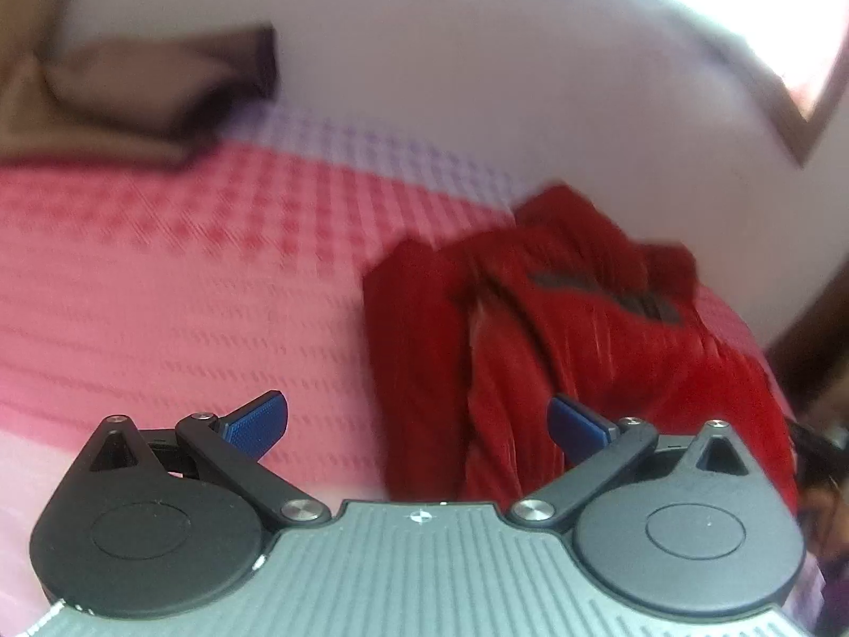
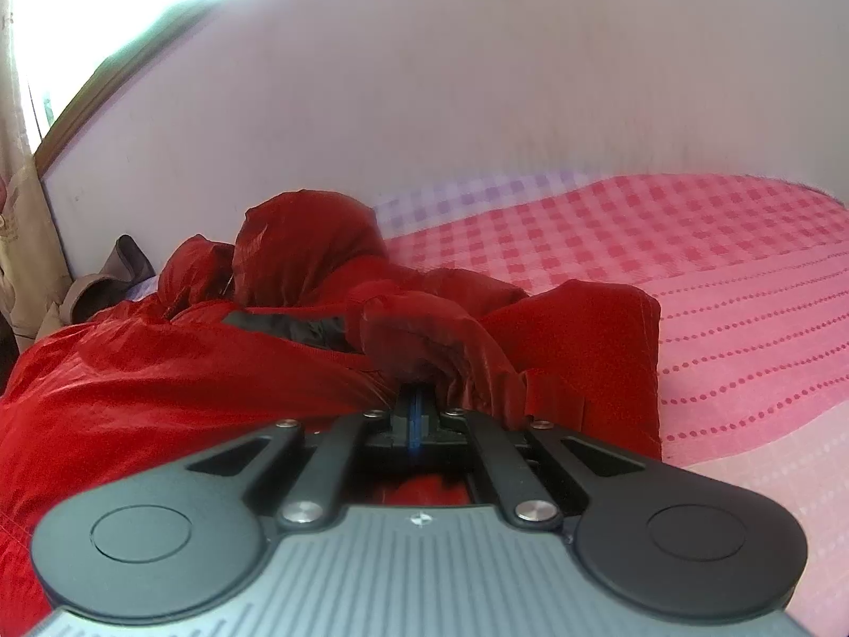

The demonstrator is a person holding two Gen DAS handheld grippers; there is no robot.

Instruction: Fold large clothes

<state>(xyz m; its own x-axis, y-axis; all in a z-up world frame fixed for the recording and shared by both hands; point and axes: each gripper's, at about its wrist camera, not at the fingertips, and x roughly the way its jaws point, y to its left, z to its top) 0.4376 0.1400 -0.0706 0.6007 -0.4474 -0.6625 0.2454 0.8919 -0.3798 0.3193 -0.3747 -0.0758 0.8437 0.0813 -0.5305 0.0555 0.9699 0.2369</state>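
Here, a red jacket (image 2: 265, 366) lies bunched on a pink checked bedspread (image 1: 175, 265), beside a pale wall (image 2: 477, 79). The left gripper (image 1: 416, 419) stands wide open above the spread, nothing between its blue pads (image 1: 260, 416). The right gripper (image 2: 415, 398) is closed tight, its tips buried in a jacket fold.
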